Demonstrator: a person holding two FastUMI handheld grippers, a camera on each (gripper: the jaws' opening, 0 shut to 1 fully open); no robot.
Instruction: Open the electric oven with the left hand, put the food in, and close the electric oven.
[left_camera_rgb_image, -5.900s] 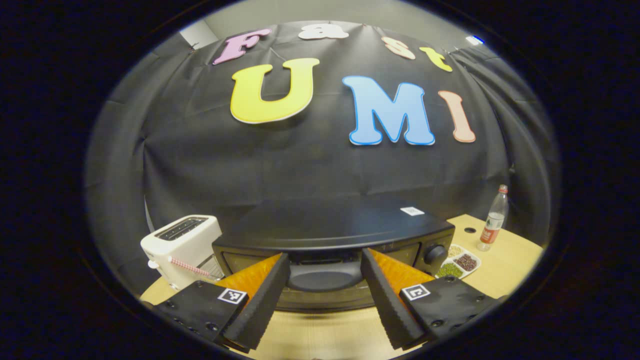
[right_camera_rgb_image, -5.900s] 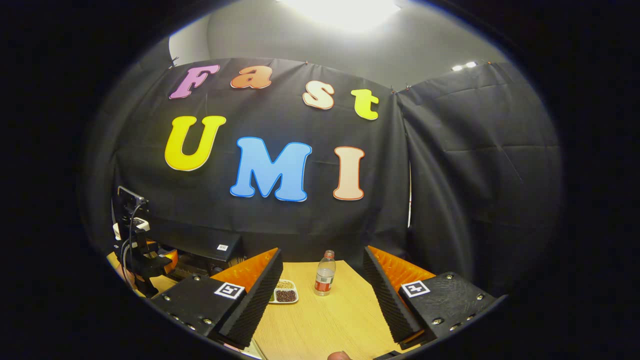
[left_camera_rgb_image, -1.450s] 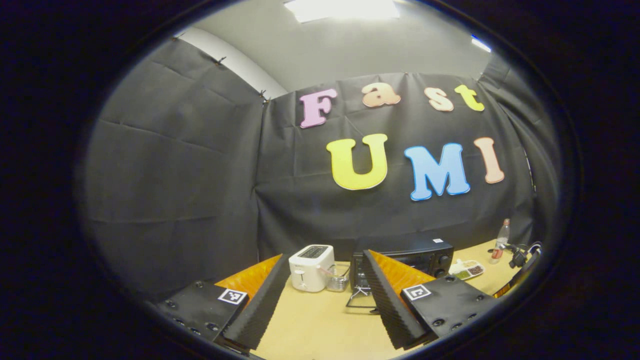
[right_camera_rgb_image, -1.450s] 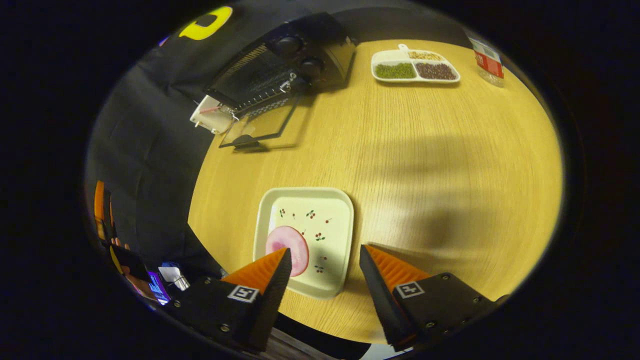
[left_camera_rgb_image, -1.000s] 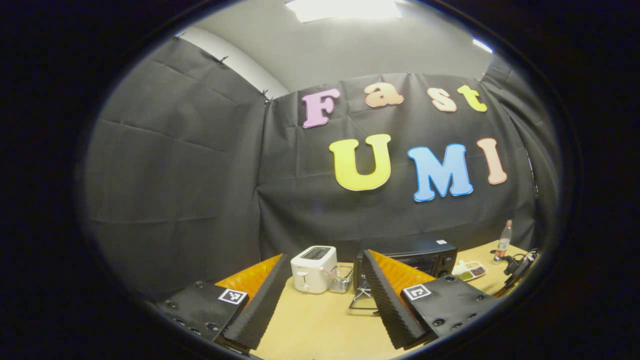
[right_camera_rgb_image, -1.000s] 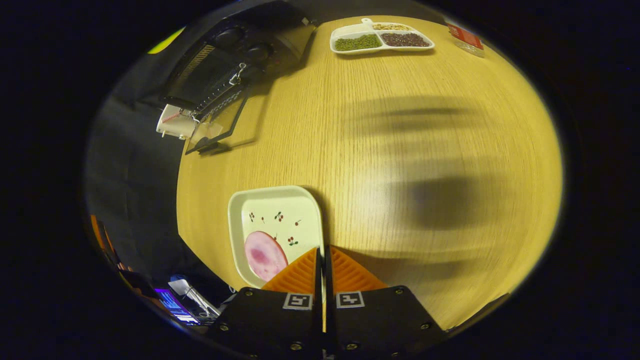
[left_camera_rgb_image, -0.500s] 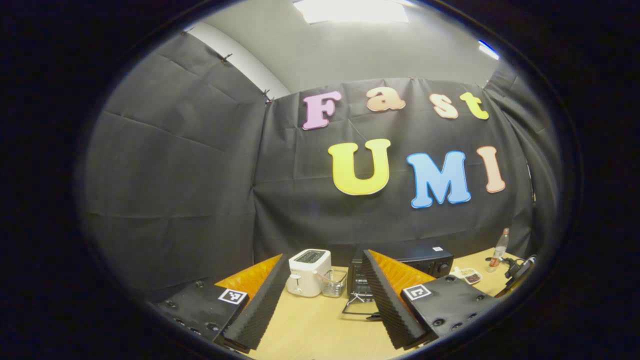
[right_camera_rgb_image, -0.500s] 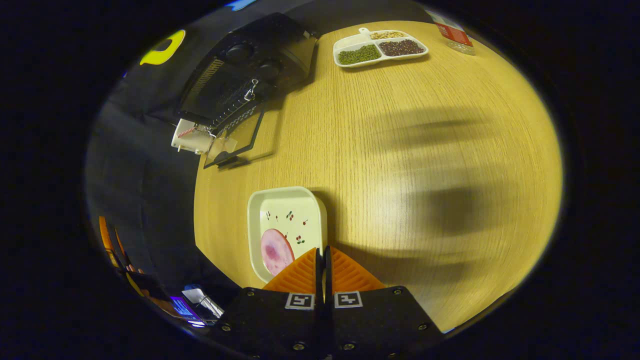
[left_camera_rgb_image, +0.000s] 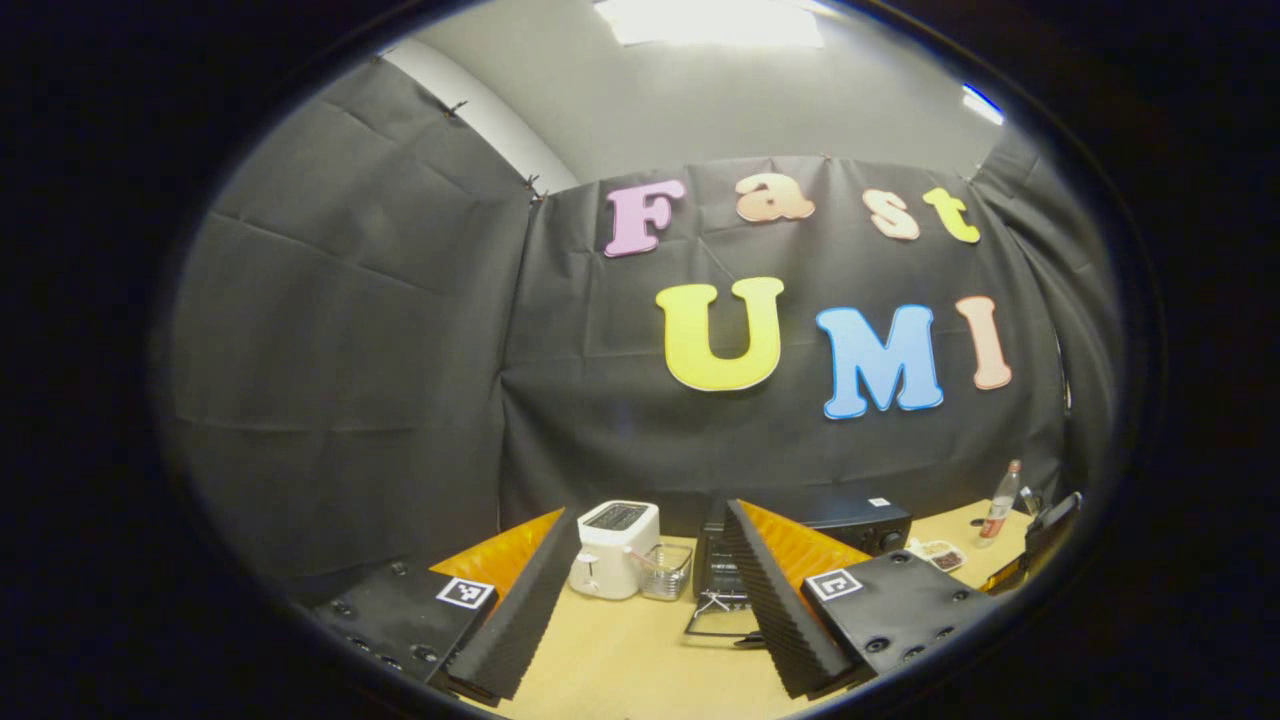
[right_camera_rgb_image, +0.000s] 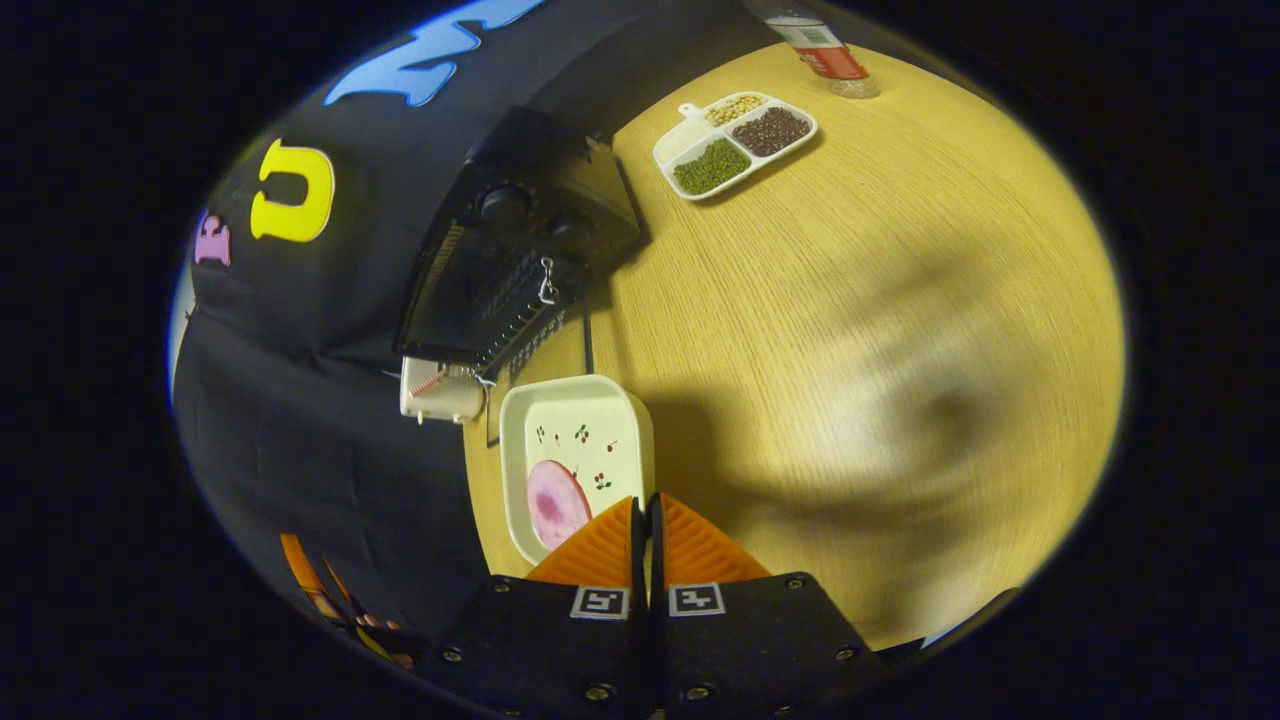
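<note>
With the right claw (right_camera_rgb_image: 645, 520) clamped on the plate (right_camera_rgb_image: 577, 440) rim and the left claw (left_camera_rgb_image: 640, 590) spread empty, keep the food (right_camera_rgb_image: 556, 504) level toward the open oven (right_camera_rgb_image: 510, 270).

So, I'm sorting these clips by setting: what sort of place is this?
Probably a staged kitchen counter in a recording booth, not a real home. A black electric oven and a white toaster sit on a wooden table, and black cloth walls it in on every side.
</note>
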